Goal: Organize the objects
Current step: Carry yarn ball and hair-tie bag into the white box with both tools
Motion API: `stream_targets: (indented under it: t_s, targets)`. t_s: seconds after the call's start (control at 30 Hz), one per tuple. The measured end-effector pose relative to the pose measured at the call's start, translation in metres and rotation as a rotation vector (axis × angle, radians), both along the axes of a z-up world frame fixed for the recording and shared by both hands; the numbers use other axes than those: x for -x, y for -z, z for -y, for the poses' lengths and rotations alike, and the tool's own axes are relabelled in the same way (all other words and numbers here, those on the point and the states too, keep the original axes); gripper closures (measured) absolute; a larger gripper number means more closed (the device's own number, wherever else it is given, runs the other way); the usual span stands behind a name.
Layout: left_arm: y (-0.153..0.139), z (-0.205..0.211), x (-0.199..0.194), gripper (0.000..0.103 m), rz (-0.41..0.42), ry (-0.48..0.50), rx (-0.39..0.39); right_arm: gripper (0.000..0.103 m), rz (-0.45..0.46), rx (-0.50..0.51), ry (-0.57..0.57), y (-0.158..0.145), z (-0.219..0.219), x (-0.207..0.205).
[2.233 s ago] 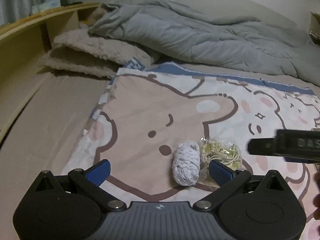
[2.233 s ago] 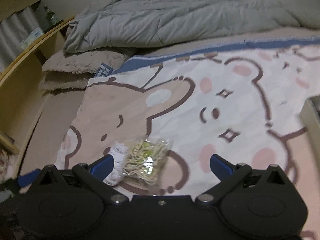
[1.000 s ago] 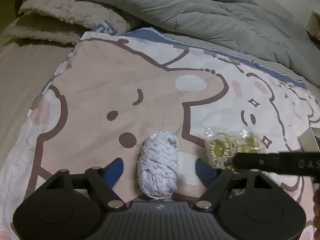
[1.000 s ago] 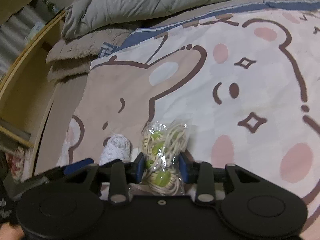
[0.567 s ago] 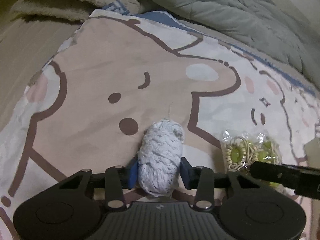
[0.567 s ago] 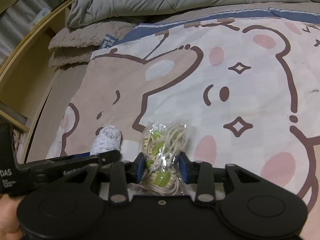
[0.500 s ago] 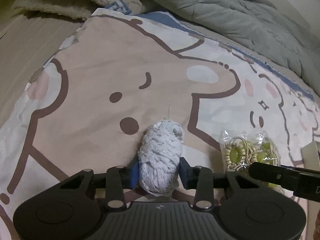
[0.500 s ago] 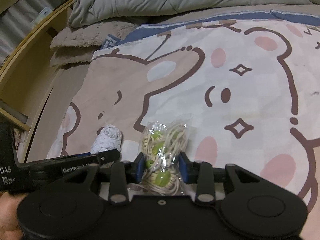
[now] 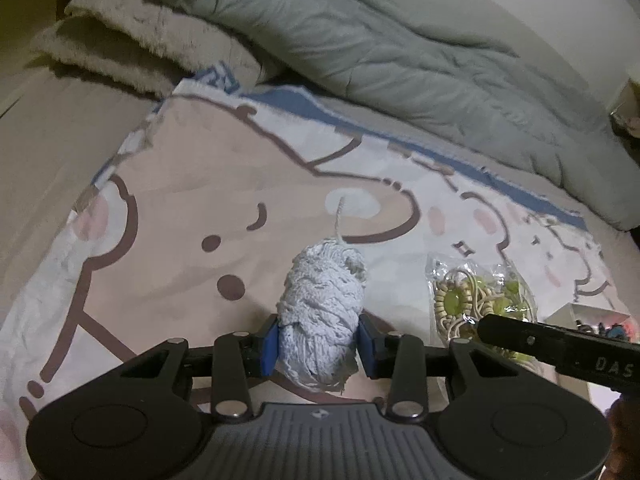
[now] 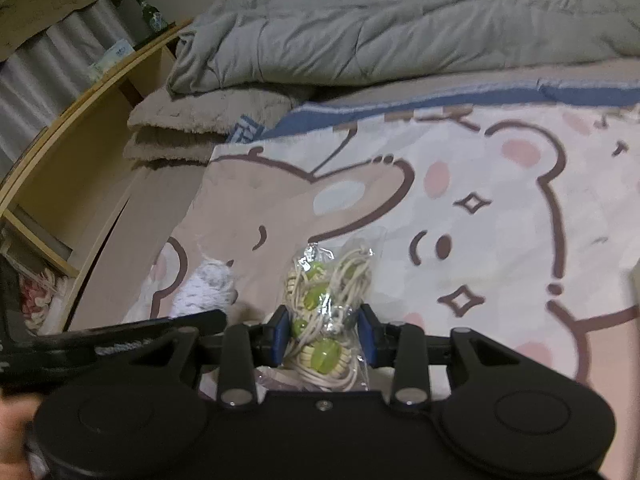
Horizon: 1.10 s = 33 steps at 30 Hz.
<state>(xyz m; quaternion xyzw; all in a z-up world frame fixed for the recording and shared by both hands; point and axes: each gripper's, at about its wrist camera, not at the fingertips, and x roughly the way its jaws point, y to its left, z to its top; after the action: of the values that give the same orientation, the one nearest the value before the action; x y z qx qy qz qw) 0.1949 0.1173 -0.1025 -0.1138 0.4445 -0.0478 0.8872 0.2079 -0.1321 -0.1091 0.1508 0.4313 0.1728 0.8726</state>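
The left hand-held gripper (image 9: 319, 344) was pinching a ball of white yarn (image 9: 322, 316). Its two blue pads (image 9: 269, 345) pressed on the sides of the ball near its lower end. A thin loose strand stuck up from the top of the ball. The yarn sat over the bear blanket (image 9: 180, 216), a soft cloth with brown and pink cartoon bears that was spread on the bed. It was hard to tell if the ball touched the blanket or was lifted a little.

The right hand-held gripper (image 10: 323, 335) was pinching a clear plastic bag of cord and green beads (image 10: 328, 304). Its blue pads (image 10: 281, 334) squeezed the lower half of the bag, and the top of the bag stood up past them. In the left wrist view the same bag (image 9: 476, 300) was just to the right of the yarn, and the dark tip of the right gripper (image 9: 560, 346) crossed in front of it. In the right wrist view the yarn (image 10: 206, 288) showed to the left of the bag, with the left gripper (image 10: 120, 342) below it.

A gray comforter (image 9: 380, 52) was bunched up at the far side of the bed. A fuzzy tan blanket (image 9: 132, 52) lay folded to the left of it. A wooden shelf (image 10: 80, 120) ran along the left side of the bed, and a green bottle (image 10: 151, 16) stood on top of it. The corner of a small box (image 9: 588, 316) peeked in at the right edge of the left wrist view.
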Motion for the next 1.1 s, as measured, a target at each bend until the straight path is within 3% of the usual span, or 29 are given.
stream_targets:
  t_s: [0.67,1.1]
  targets:
    - [-0.063,0.058,0.058,0.062,0.129,0.056,-0.069,0.066,0.165,0.056,-0.005,-0.065,0.046,0.067]
    - [-0.075,0.130,0.074,0.062,0.184,0.150,-0.107,0.066,0.246,0.190,0.028,-0.091,0.097,0.109]
